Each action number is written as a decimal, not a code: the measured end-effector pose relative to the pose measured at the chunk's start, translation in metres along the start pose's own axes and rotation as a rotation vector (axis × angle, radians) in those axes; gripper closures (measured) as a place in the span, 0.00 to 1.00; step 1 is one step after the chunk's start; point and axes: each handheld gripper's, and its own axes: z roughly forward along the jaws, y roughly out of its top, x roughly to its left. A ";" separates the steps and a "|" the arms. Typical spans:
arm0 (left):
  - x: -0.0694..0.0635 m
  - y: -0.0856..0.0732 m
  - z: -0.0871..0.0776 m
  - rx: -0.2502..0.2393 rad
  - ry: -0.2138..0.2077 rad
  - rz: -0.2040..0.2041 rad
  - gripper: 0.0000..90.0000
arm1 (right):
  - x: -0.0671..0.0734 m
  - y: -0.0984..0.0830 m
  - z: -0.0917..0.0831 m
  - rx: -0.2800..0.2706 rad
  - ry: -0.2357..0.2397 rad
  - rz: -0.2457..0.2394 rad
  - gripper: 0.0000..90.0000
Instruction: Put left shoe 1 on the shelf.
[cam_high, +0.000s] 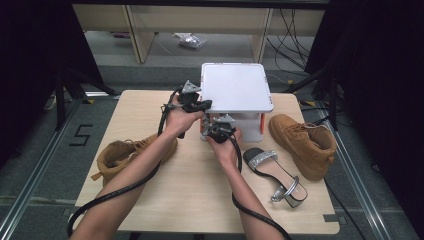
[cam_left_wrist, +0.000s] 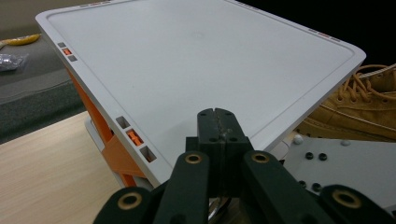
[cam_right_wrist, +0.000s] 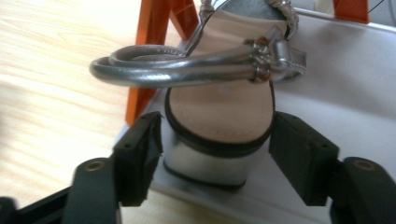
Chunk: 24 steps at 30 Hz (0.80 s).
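Here, silver sandal (cam_right_wrist: 219, 116) heel between right hand-held gripper (cam_right_wrist: 217, 154), jaws apart, not touching.

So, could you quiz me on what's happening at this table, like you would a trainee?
1. True or false: the left tongs are shut and hold nothing.
2. What sits between the open right tongs? A) a tan boot B) the heel of a silver sandal C) a cable
3. How many shoes lie on the wooden table outside the white rack?

Key: 1 true. 2 B. 3 three: the left tan boot, the right tan boot and a second silver sandal.
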 end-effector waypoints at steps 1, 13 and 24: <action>0.000 0.000 0.000 0.005 0.002 0.002 1.00 | 0.000 -0.001 -0.002 -0.001 -0.003 -0.006 0.38; -0.001 0.000 0.000 0.007 0.007 0.004 1.00 | -0.024 -0.003 -0.042 0.060 0.035 -0.051 0.45; -0.001 0.001 0.000 0.010 0.008 0.001 1.00 | -0.064 -0.016 -0.093 0.147 0.072 -0.073 0.52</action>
